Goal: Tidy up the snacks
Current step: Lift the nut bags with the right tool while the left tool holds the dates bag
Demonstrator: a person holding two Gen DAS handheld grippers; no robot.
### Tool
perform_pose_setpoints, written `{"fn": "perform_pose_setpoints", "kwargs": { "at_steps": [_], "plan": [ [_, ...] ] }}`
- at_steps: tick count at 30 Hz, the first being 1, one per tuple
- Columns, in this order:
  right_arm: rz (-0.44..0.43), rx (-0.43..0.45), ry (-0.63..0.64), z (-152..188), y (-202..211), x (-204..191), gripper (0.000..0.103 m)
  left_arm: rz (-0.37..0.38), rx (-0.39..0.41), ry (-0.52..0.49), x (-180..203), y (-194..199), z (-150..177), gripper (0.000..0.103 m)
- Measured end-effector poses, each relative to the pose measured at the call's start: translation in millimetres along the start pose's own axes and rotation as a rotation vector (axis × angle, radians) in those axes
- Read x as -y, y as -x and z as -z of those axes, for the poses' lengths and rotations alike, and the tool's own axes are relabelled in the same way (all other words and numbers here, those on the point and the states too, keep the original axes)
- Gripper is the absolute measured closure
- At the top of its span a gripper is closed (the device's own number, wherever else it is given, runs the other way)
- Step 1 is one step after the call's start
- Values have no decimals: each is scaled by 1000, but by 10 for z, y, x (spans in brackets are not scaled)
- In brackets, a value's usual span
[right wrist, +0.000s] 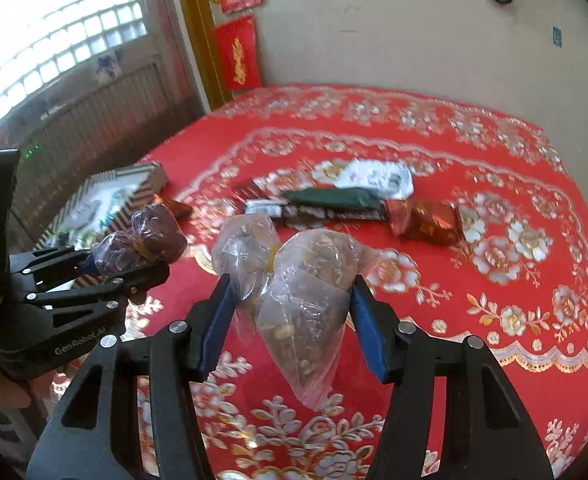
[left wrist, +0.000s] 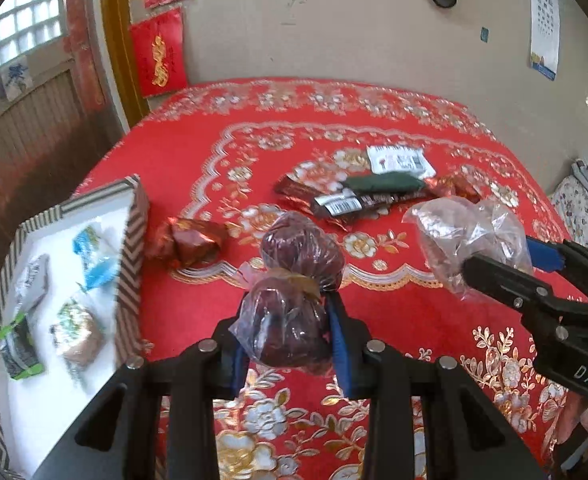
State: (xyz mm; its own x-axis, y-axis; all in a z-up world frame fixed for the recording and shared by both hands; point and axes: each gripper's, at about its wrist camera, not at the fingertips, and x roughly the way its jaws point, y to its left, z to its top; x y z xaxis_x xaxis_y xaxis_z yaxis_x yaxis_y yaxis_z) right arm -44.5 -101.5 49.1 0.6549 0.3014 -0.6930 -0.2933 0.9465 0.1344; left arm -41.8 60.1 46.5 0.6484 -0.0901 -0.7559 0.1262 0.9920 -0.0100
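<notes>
My left gripper point(left wrist: 288, 334) is shut on a clear bag of dark red dates point(left wrist: 294, 292) tied with a rubber band, held above the red tablecloth point(left wrist: 394, 308). My right gripper point(right wrist: 290, 312) is shut on a clear bag of brown nuts point(right wrist: 298, 292), also held above the cloth. Each gripper shows in the other's view: the right one point(left wrist: 506, 264) with its nut bag point(left wrist: 466, 236), the left one point(right wrist: 130, 270) with its date bag point(right wrist: 150, 240). A striped open box point(left wrist: 132, 240) at the left holds several small snack packets.
On the cloth lie a red-brown wrapped snack point(left wrist: 192, 242), dark chocolate bars point(left wrist: 350, 202), a green packet point(left wrist: 386, 184), a white packet point(left wrist: 400, 158) and another red-brown wrapped snack point(right wrist: 426, 220). A wall stands behind the table, a window at the left.
</notes>
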Motion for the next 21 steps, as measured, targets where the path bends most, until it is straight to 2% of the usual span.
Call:
{"fn": "perform_pose_setpoints", "kwargs": {
  "at_steps": [11,13,19,20,21],
  "plan": [
    [-70,37,39,-144,21,-369,47,-72,44,43,-304,199,-1,67],
    [-61,45,60,-189,8,-460,47,-84,41,51,-374,199,4,67],
    [-81,23,43,-191,-32,-480,46,-72,25,82,-502,172,78,67],
    [-88,15,58,-178,-40,-484,40,-69,23,79,-500,164,81,67],
    [-96,-6,83,-164,-70,-497,25,-65,22,79,-498,155,79,67]
  ]
}}
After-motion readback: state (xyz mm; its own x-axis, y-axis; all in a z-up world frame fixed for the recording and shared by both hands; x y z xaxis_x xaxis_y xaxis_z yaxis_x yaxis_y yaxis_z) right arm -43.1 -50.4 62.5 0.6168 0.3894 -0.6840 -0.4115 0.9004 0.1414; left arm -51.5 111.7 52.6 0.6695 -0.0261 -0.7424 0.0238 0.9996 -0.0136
